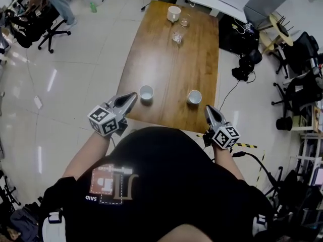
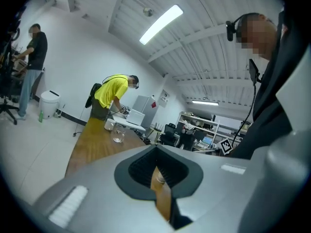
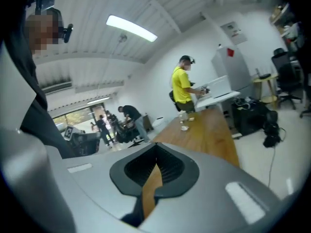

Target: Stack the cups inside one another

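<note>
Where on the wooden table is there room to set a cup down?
The middle of the table is bare, from the near-left cup and near-right cup up to the glasses. The gap between those cups is free too. The far end is crowded: white mug plus glasses.

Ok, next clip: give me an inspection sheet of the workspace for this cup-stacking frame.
Surface: wooden table, long and narrow, standing on a tiled floor.
Job's things: left white cup and right white cup stand upright and apart near the near edge, unstacked; far white cup stands at the far end.
Clutter: two glasses close to the far white cup.
Grippers: left gripper and right gripper are both shut and empty, touching no cup.
Cables: black cable on the floor to the right of the table.
Surroundings: office chair; person in yellow at the table's far end.
</note>
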{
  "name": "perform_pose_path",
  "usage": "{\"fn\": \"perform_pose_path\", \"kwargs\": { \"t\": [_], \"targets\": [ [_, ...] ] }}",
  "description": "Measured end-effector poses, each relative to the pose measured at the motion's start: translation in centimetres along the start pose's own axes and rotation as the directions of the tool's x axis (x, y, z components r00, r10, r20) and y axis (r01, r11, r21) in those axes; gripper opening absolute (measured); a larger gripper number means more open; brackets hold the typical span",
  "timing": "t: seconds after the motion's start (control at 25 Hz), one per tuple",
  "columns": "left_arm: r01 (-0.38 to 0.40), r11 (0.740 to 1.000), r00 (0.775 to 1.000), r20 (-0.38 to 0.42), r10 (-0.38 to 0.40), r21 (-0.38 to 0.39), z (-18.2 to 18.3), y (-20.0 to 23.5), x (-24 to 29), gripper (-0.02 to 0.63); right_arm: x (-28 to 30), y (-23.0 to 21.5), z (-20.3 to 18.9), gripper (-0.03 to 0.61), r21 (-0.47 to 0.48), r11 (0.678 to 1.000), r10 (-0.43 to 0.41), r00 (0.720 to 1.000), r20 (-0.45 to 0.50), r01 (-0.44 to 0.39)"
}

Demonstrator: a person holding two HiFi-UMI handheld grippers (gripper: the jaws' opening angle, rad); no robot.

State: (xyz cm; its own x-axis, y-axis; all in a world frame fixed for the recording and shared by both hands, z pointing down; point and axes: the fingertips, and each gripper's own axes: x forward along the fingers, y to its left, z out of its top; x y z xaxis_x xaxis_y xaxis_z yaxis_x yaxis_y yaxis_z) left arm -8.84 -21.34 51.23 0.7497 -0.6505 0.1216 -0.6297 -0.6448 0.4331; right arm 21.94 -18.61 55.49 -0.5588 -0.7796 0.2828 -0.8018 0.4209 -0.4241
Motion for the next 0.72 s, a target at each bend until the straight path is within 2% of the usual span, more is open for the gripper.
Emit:
{"fn": "perform_pose_path", "kwargs": {
  "t": [0.04,0.12,0.44,0.52,0.6,0.64,0.72],
  "targets": [
    [0.007,1.0,1.0,-0.011,-0.007,-0.004,-0.4,-0.2,0.6,0.002,-0.8,-1.2,-0.8,0.014,0.027,0.999,-0.045,0.999,0.003,0.045],
    [0.021,1.0,0.999,-0.027,-0.021,-0.008,-0.9,-0.8,1.5,0.002,-1.9,-2.0,-1.9,0.014,0.036,0.997,-0.068,0.998,-0.018,0.068],
    [0.023,1.0,0.999,-0.031,-0.023,0.008,-0.7,-1.9,2.2,0.002,-1.4,-1.6,-0.9,0.014,-0.032,0.999,-0.01,0.999,-0.041,0.009],
    [0.006,1.0,1.0,-0.024,-0.006,0.014,-0.6,-1.8,1.5,0.002,-0.1,-0.6,-0.6,0.015,-0.098,0.995,0.021,0.997,-0.08,-0.029],
    [-0.019,1.0,1.0,-0.011,0.019,0.016,-0.4,-1.3,0.4,0.002,2.2,1.6,-0.3,0.02,-0.227,0.967,0.082,0.984,-0.155,-0.117],
    [-0.036,0.999,0.999,-0.003,0.036,0.015,-0.4,-1.1,-0.3,0.002,3.8,3.3,-0.3,0.048,-0.3,0.936,0.123,0.97,-0.21,-0.183],
    [-0.075,0.997,0.997,0.009,0.075,0.003,-0.3,-0.3,-1.9,0.002,7.3,6.9,-1.0,0.101,-0.426,0.844,0.188,0.923,-0.337,-0.327]
  ]
}}
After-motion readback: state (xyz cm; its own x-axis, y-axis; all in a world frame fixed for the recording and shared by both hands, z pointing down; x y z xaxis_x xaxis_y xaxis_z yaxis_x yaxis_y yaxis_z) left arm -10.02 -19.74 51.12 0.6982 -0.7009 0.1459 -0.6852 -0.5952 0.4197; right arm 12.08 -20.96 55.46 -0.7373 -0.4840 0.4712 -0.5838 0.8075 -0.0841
